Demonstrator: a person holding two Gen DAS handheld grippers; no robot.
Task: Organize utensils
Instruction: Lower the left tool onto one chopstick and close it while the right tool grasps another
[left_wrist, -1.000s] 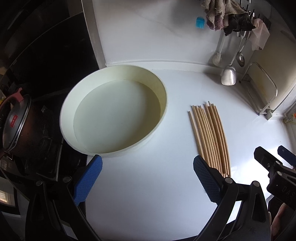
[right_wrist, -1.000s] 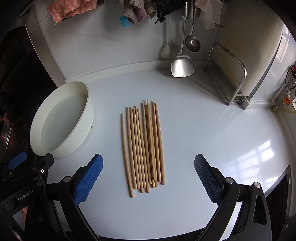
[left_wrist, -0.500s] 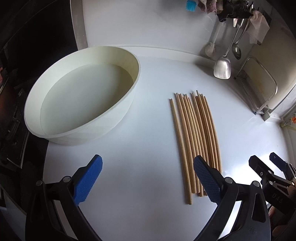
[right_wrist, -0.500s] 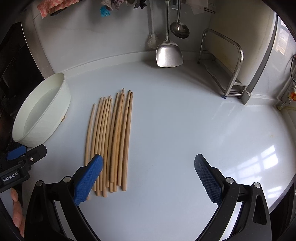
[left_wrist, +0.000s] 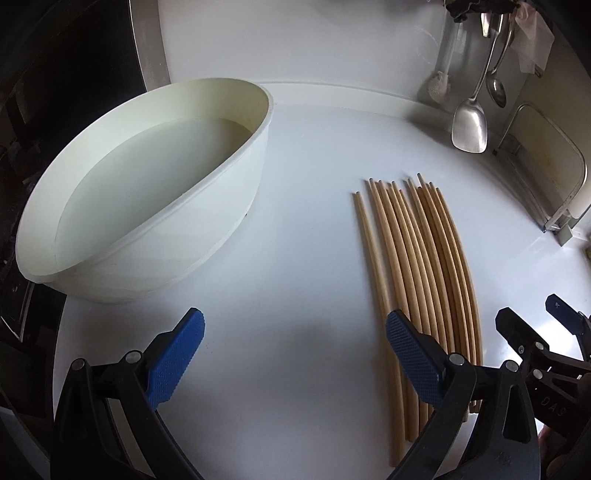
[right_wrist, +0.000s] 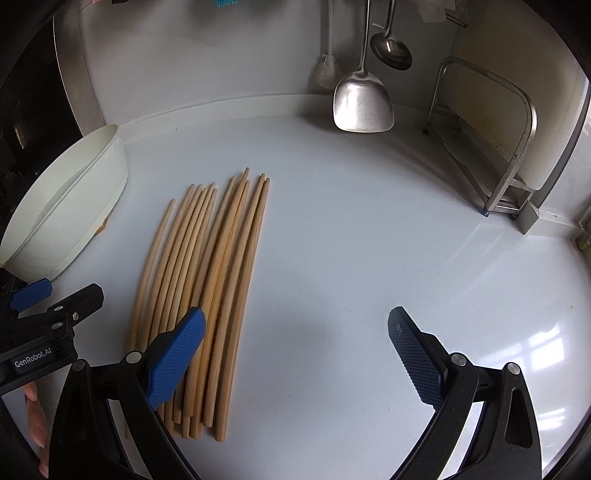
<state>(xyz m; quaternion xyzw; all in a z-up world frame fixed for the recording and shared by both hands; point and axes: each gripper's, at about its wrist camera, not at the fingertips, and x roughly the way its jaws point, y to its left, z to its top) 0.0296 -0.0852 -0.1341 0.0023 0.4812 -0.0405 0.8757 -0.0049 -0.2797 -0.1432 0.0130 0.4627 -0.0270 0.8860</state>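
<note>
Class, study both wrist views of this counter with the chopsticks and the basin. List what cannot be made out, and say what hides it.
1. Near ends of the chopsticks: left wrist view, behind the left claw.
2. Exact chopstick count: both views, sticks overlap.
3. Spatula and ladle handle tops: right wrist view, cut off by the top edge.
4. Basin far side: right wrist view, cut off by the left edge.

A row of chopsticks (right_wrist: 207, 291) lies side by side on the counter (right_wrist: 351, 229), with a basin (left_wrist: 147, 192) to their left. Behind them, a spatula (right_wrist: 362, 99) and a ladle (right_wrist: 390, 46) hang against the back wall, and a metal rack (right_wrist: 491, 140) stands at the right.
</note>
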